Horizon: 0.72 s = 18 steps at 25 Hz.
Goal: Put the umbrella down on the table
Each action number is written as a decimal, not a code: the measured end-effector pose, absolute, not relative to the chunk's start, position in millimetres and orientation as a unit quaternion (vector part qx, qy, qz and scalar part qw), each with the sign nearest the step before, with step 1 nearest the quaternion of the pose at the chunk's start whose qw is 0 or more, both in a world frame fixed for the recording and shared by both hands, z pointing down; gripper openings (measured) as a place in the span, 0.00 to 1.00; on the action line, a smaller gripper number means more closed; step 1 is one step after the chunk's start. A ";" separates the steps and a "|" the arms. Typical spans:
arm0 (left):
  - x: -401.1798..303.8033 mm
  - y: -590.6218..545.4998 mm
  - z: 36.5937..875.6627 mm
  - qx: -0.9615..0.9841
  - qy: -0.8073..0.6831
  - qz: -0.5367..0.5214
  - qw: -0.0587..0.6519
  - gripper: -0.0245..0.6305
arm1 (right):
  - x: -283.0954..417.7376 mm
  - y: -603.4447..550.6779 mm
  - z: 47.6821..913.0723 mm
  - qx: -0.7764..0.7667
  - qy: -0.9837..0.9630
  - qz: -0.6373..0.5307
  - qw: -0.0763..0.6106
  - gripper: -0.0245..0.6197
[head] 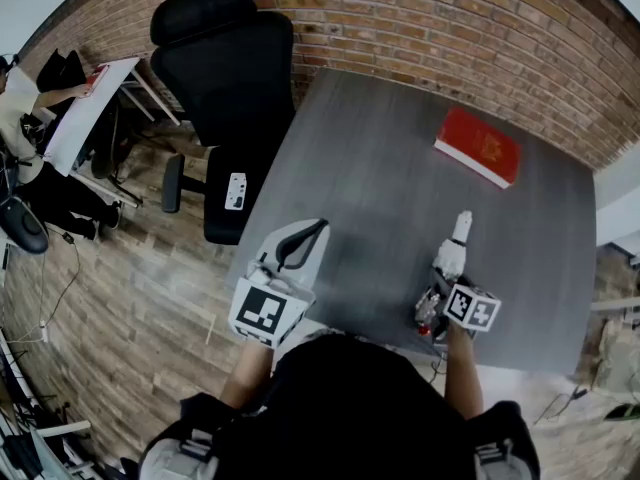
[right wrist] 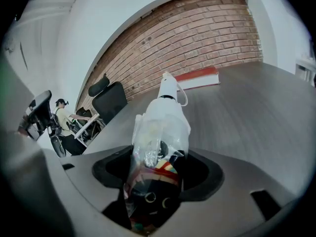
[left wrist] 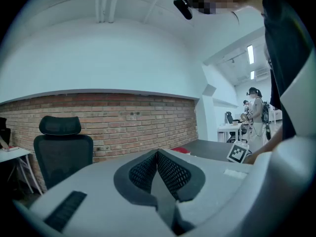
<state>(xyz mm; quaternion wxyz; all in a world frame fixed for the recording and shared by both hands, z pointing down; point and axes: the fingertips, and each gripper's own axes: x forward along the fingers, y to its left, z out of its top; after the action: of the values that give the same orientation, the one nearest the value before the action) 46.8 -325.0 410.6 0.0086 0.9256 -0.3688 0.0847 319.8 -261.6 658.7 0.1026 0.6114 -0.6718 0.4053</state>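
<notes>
Where the tabletop [head: 380, 183] is being bounded by a brick wall [head: 420, 18], a red book [head: 478, 146] is lying; the umbrella [right wrist: 160, 117] is being gripped by the right hand-held gripper [right wrist: 155, 169], the left hand-held gripper [left wrist: 158, 156] being closed, empty.

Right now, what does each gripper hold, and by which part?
The right gripper grips the wrapped umbrella by its dark folded body; white end points away. Left gripper holds nothing.
</notes>
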 end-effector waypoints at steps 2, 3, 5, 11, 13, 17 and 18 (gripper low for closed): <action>43.6 -325.6 410.2 0.925 -0.372 0.084 0.009 0.04 | 319.1 -262.4 660.0 0.614 -0.667 0.409 0.106 0.48; 42.2 -326.1 410.0 0.924 -0.373 0.085 0.010 0.04 | 319.3 -263.2 661.7 0.615 -0.665 0.410 0.108 0.48; 39.9 -326.7 410.1 0.923 -0.376 0.085 0.010 0.04 | 320.1 -264.7 665.6 0.616 -0.662 0.411 0.114 0.48; 33.2 -325.7 411.9 0.920 -0.383 0.085 0.011 0.04 | 318.6 -266.8 671.9 0.623 -0.650 0.418 0.124 0.48; 30.2 -326.1 412.1 0.919 -0.385 0.085 0.011 0.04 | 318.2 -268.7 673.6 0.623 -0.648 0.420 0.126 0.48; 27.0 -325.2 412.8 0.917 -0.388 0.086 0.013 0.04 | 319.5 -269.2 679.7 0.625 -0.639 0.428 0.130 0.49; 26.5 -324.9 413.0 0.917 -0.389 0.086 0.013 0.04 | 320.1 -269.4 681.4 0.627 -0.637 0.430 0.132 0.49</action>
<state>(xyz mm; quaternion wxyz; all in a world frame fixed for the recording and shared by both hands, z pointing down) 26.5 -324.9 413.0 0.0128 0.9172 -0.3888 0.0861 320.1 -269.4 681.4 0.1320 0.6266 -0.6367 0.4295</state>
